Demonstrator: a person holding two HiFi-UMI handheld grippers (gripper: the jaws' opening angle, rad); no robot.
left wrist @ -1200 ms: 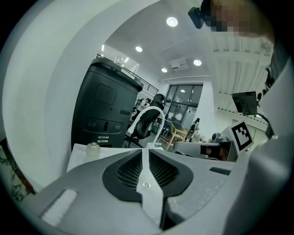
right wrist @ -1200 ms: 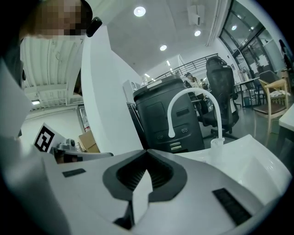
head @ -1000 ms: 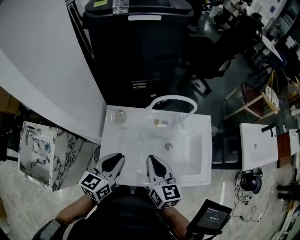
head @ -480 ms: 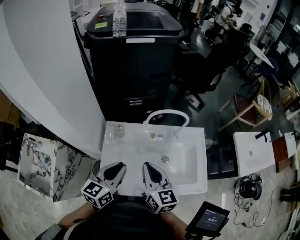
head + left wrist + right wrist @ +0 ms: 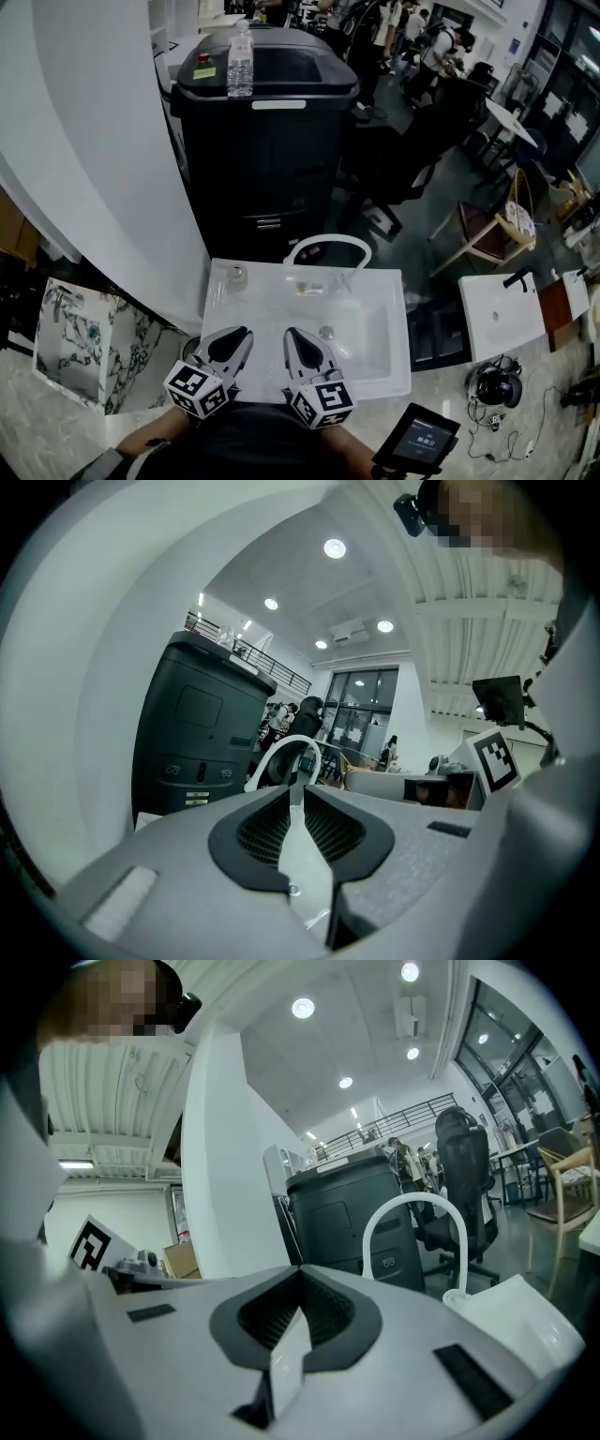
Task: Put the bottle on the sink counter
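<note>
Our view's tipped up in the last sec, so the bottle [image 5: 240, 59] now shows whole, upper left atop the black machine [image 5: 267, 141], well apart from the sink [image 5: 223, 300] at bottom centre, w/ left gripper [image 5: 230, 337] & right gripper [image 5: 298, 337] both closed, empty: pickup's still ahead.

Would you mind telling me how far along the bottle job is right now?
Nothing is done yet: the bottle stands on the black machine, far from the white sink counter. Nothing is in hand; the left gripper and right gripper are shut and empty. Left: reach it, grasp it, carry it there.
</note>
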